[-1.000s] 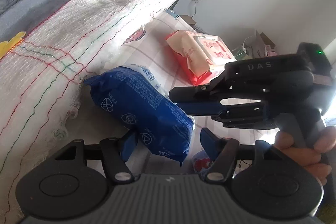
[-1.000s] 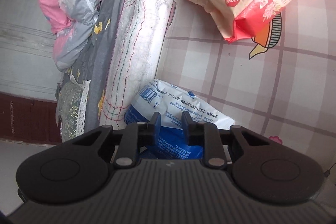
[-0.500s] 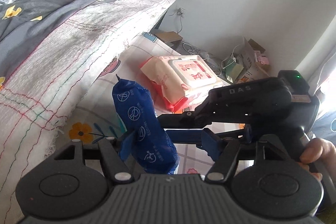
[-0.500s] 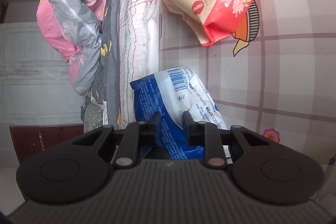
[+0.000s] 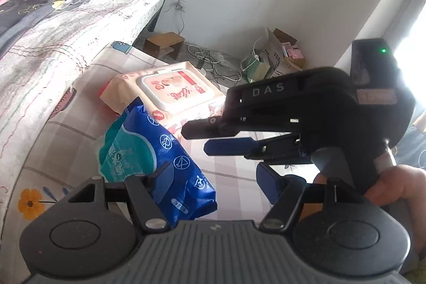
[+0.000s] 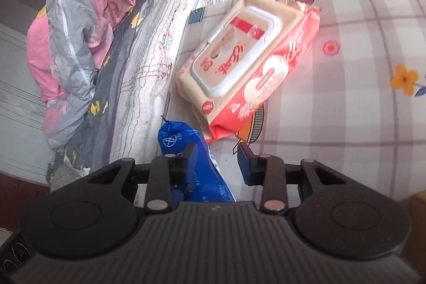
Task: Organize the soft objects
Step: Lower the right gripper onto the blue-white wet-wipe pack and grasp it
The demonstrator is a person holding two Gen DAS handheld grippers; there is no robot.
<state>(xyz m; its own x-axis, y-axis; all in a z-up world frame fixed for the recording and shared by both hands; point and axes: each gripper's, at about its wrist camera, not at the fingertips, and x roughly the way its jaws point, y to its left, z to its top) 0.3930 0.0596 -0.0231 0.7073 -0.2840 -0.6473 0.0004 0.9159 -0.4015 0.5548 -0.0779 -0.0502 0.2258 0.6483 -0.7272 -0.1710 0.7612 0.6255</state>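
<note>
With the blue pack (image 5: 157, 167) lying on the checked mat (image 6: 346, 103) just beside the wipes (image 6: 247, 63), probably to group them, both the left gripper (image 5: 215, 177) and right gripper (image 6: 217, 156) have fingers spread, gripping nothing.

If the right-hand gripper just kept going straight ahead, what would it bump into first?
Probably the pink wipes pack, lying right beyond the open right gripper; the blue pack already sits against one finger. Depth is uncertain.

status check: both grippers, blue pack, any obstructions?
Left gripper open, blue pack against its left finger. Right gripper open, pack at its left finger. Wipes pack just beyond; bed edge alongside.
</note>
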